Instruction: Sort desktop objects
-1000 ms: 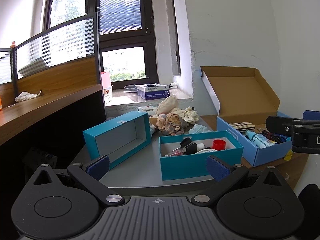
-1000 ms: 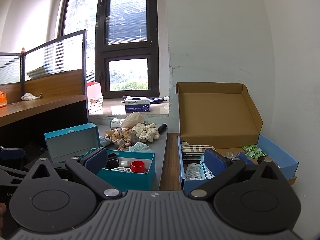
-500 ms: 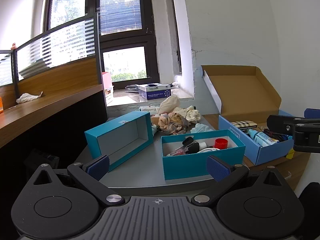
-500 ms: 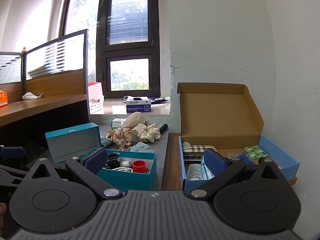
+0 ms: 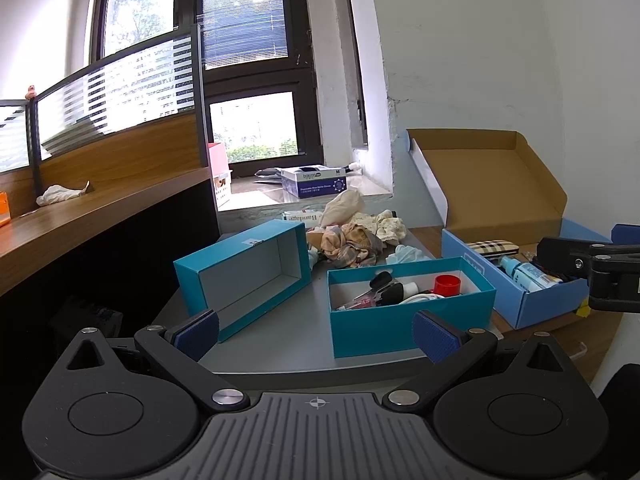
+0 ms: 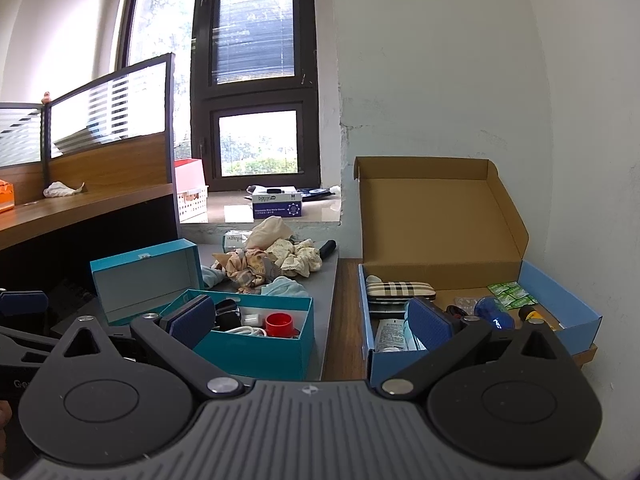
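Observation:
A teal box (image 5: pixel 412 320) holds a red cap (image 5: pixel 447 284), a black item and a white cable; it also shows in the right wrist view (image 6: pixel 256 344). An empty teal lid (image 5: pixel 244 276) leans to its left. A pile of scrunchies and cloth (image 5: pixel 352 236) lies behind them. A blue cardboard box (image 6: pixel 472 304) on the right holds a plaid case (image 6: pixel 400 291), bottles and green packets. My left gripper (image 5: pixel 316 336) is open and empty, near the table's front edge. My right gripper (image 6: pixel 310 320) is open and empty, in front of both boxes.
A glove box (image 5: pixel 312 182) sits on the windowsill. A wooden desk with a partition (image 5: pixel 100 184) runs along the left. A white wall stands behind the blue box. The right gripper's finger (image 5: pixel 592 264) shows at the right of the left wrist view.
Both grippers have drifted slightly; the scene shifted a little in both views. Both stay open and empty. No object on the table has moved.

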